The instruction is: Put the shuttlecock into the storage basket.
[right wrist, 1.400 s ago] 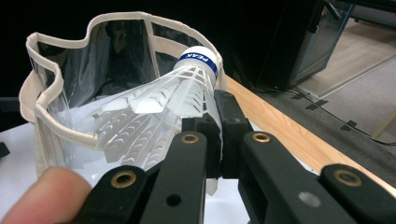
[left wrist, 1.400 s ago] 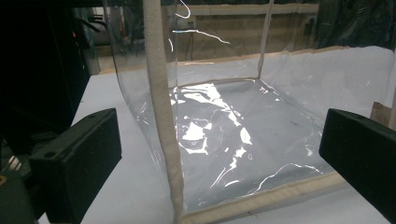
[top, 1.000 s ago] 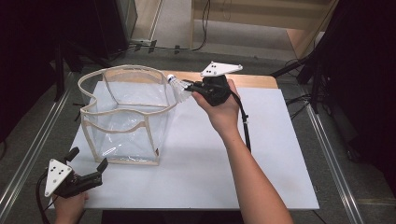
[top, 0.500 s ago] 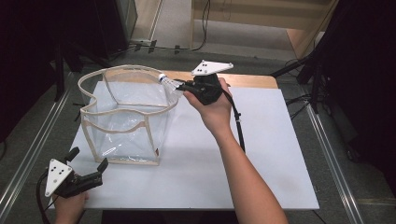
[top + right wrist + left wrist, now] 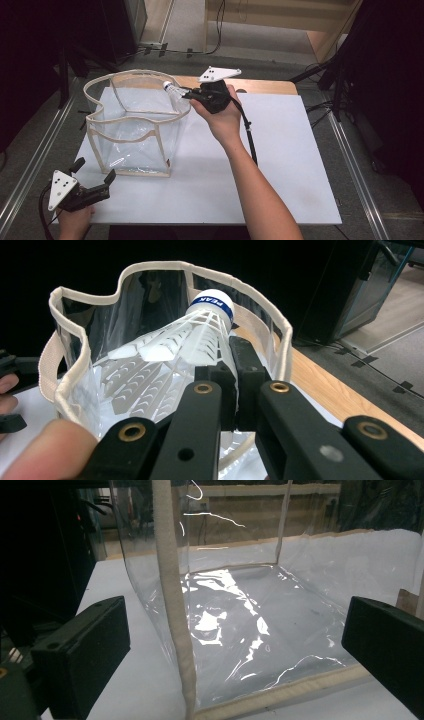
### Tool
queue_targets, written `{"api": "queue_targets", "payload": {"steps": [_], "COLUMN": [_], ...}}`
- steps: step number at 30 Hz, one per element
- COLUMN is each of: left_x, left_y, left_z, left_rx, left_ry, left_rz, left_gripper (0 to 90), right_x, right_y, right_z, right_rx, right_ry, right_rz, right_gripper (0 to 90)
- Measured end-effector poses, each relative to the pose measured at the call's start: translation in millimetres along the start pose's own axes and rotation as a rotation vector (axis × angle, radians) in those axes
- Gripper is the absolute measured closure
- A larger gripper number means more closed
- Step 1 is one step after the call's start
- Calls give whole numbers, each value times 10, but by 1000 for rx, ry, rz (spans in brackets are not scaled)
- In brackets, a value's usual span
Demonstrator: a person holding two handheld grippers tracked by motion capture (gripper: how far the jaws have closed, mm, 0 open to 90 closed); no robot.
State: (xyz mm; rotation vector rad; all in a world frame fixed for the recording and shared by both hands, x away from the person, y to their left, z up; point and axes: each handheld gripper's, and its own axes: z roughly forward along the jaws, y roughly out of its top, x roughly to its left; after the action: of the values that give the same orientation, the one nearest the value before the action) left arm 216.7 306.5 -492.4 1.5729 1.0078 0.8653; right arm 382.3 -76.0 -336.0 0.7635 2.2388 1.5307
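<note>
Table [image 5: 300,150] w/ clear bag [image 5: 132,127] standing open on it, cloth-trimmed rim up. My right claw [image 5: 186,93] is clamped on a shuttle [image 5: 171,89], held just over the bag's far-right rim, mouth directly below. Shuttle axis runs out along the jaws, cork away from me; white plastic skirt, blue band. Left claw [image 5: 95,187] hangs wide open nr the bag's near corner, holding nothing.

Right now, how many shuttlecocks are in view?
1. The shuttlecock is pinched in the right tool, held over the rim of the clear bag. The bag looks empty inside.
</note>
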Motion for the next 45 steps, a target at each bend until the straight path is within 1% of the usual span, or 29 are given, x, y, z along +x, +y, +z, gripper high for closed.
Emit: {"api": "queue_targets", "payload": {"steps": [4, 5, 7, 8, 11, 12, 16, 18, 19, 20, 22, 24, 25, 30, 32, 34, 37, 43, 45], "left_x": [3, 2, 2, 2, 2, 2, 1, 1, 1, 0, 0, 1, 2, 4, 5, 7, 9, 8, 7], "left_y": [0, 0, 0, 0, 0, 0, 0, 0, 0, 0, 0, 0, 0, 0, 0, 1, 0, 0, 0], "left_z": [-1, -2, -1, -1, -2, -2, -1, -1, -1, -1, -1, -1, -1, -2, -2, -4, -2, -1, -1], "left_rx": [-1, -1, 0, -1, -1, -1, 0, 0, 0, 0, 0, 0, -1, -2, -1, 0, -3, -2, -1], "left_ry": [-1, -2, -2, -2, -2, -2, -2, -2, -2, -2, -2, -2, -2, -1, -1, -3, -3, -2, -2], "left_rz": [-2, -2, -1, -1, -1, -1, -1, -2, -2, -3, -3, -3, -3, -6, -6, -4, -7, -6, -4], "left_gripper": [0, 0, 0, 0, 0, 0, 0, 0, 0, 0, 0, 0, 0, 0, 0, 0, 0, 0, 0], "right_x": [13, 18, 38, 50, 69, 65, 17, -7, -15, -24, -46, -56, -62, -58, -60, -61, -79, -93, -97], "right_y": [-14, -17, -18, -12, 3, 3, -19, -37, -50, -61, -83, -97, -102, -128, -155, -189, -238, -334, -372], "right_z": [41, 50, 61, 64, 73, 62, 7, -24, -38, -51, -78, -105, -120, -187, -202, -221, -259, -345, -370], "right_rx": [7, 8, 0, 2, 19, 20, 0, -14, -15, -19, -28, -35, -37, -42, -35, -30, -30, -29, -30], "right_ry": [9, 2, -2, -9, -15, -9, -4, -5, 0, -3, 4, -2, 4, -21, -24, -34, -25, -50, -54], "right_rz": [-6, -10, -11, -11, -1, 3, 40, 58, 50, 53, 64, 67, 65, 46, 39, 42, 37, 29, 34], "right_gripper": [865, 825, 662, 558, 330, 285, 192, 120, 59, 6, 0, 0, 0, 0, 0, 0, 0, 0, 0]}}
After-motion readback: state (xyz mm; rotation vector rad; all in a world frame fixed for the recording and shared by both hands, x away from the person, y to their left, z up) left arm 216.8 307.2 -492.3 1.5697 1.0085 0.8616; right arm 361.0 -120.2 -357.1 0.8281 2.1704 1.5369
